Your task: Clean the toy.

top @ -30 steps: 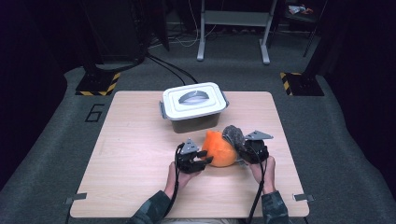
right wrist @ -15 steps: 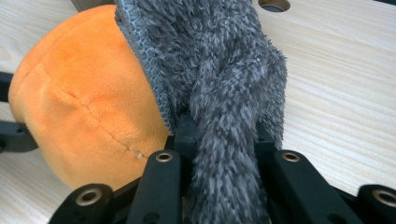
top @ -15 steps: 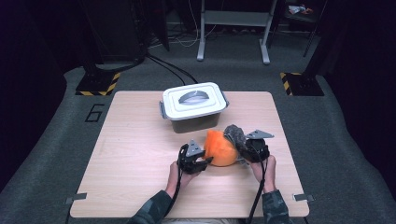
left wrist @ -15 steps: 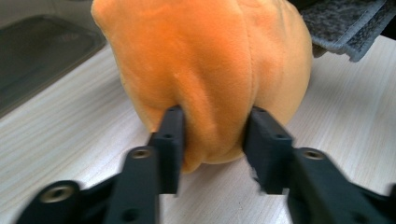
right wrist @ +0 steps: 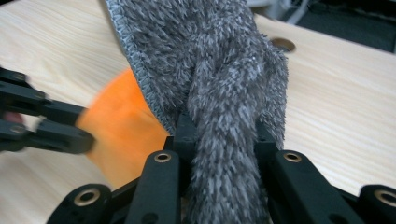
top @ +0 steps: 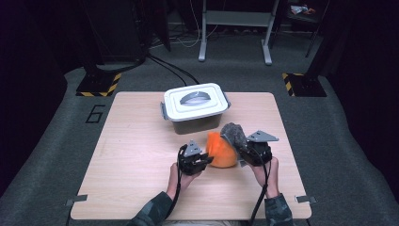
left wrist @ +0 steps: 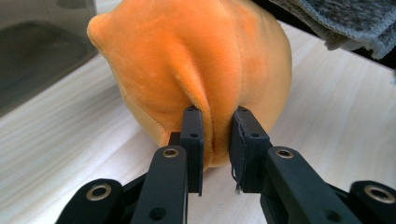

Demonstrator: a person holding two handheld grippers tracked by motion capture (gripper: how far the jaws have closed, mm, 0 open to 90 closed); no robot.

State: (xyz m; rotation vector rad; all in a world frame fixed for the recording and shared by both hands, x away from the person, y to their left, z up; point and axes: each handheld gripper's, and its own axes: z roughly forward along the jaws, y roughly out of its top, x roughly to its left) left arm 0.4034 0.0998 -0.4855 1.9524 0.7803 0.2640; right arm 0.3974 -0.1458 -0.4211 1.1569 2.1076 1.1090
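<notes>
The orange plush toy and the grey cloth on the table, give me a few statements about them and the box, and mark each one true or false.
1. The left gripper pinches a fold of the orange plush toy. True.
2. The right gripper is open with nothing in it. False: it is shut on the grey cloth.
3. The lid is on the white box. True.
4. The plush toy lies inside the box. False: it rests on the table, in front of the box.
5. The grey cloth lies flat on the table. False: it is bunched up in the right gripper's jaws.
</notes>
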